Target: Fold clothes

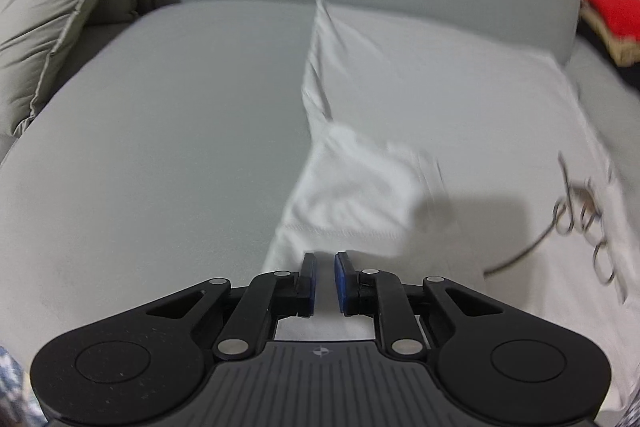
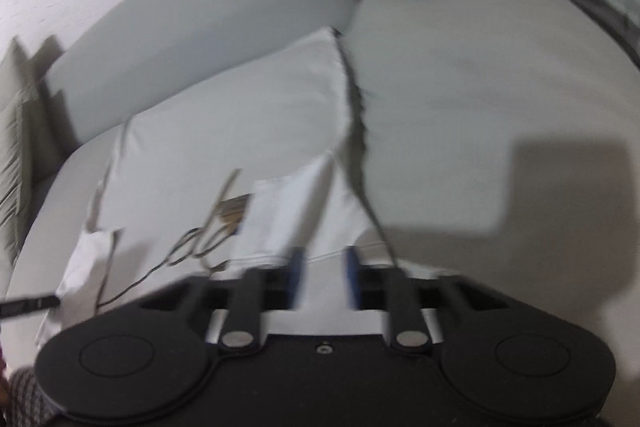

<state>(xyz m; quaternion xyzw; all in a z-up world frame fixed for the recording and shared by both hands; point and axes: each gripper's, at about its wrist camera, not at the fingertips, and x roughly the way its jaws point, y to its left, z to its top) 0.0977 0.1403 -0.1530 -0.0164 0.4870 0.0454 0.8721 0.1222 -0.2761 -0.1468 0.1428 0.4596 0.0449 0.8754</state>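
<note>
Our left gripper (image 1: 325, 277) stood slightly apart over a sleeve hem of the white shirt (image 1: 440, 99), gripping nothing. Our right gripper (image 2: 322, 277) likewise gaped over its other edge. The shirt lay flat on the grey sofa (image 1: 160, 107).

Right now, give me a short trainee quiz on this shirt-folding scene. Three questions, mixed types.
1. True or false: the white T-shirt lies on a wooden table.
2. What colour are the pads of the left gripper? A red, B blue, C green.
3. Fill in: in the left wrist view, a beige ___ leans at the left end of the grey sofa seat.
Key: 1 false, it lies on the grey sofa seat. 2 B. 3 cushion.
</note>
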